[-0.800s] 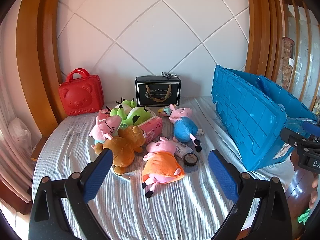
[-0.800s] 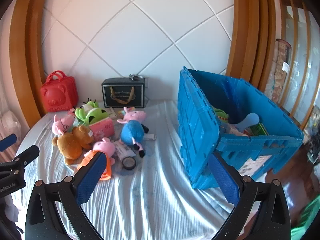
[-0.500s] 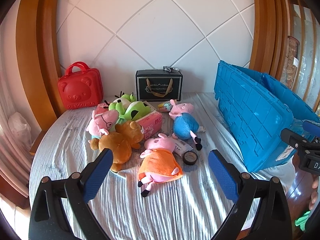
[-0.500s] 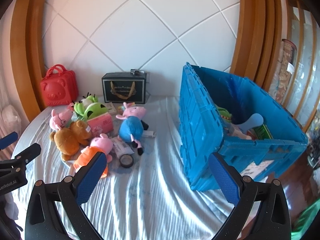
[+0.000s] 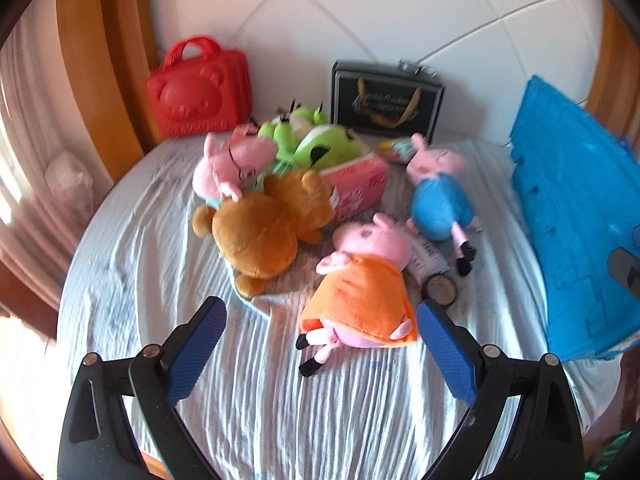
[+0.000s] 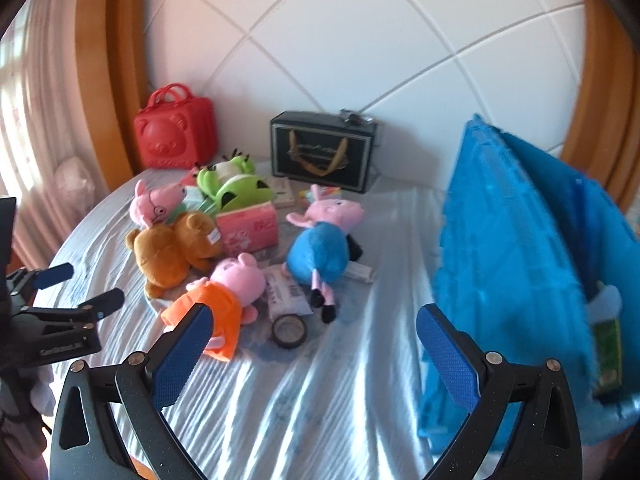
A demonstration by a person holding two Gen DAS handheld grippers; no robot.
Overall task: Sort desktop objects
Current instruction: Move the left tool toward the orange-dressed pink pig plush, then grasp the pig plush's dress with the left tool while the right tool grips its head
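Both grippers have dropped closer to the toy pile than they were half a second ago, and the toys now fill more of each view; the pictures are smeared, which suggests the hands are in motion. The left gripper (image 5: 322, 332) is wide open and holds nothing, with the pig in the orange dress (image 5: 362, 292) lying just beyond and between its fingers, so I judge this pig to be the first thing to be picked. The right gripper (image 6: 312, 334) is also spread wide and empty, hanging above the striped cloth (image 6: 304, 408) with the roll of tape (image 6: 289, 331) just ahead of it. Taking the orange pig as landmark: the brown bear (image 5: 264, 232) lies just to its left, touching or nearly so; the pig in the blue body (image 5: 438, 200) is to its right and further back; the pink tissue pack (image 5: 358, 188) and the green frog (image 5: 320, 146) sit behind it; the red bear case (image 5: 200, 92) and the black box (image 5: 386, 102) stand far behind against the wall. The blue crate (image 6: 516, 248) stands well to the right of the pig, tilted, with a few things already inside. Sorting looks barely begun for this pile: nothing is gripped, and the soft, floppy pig calls for a pinch across its body.
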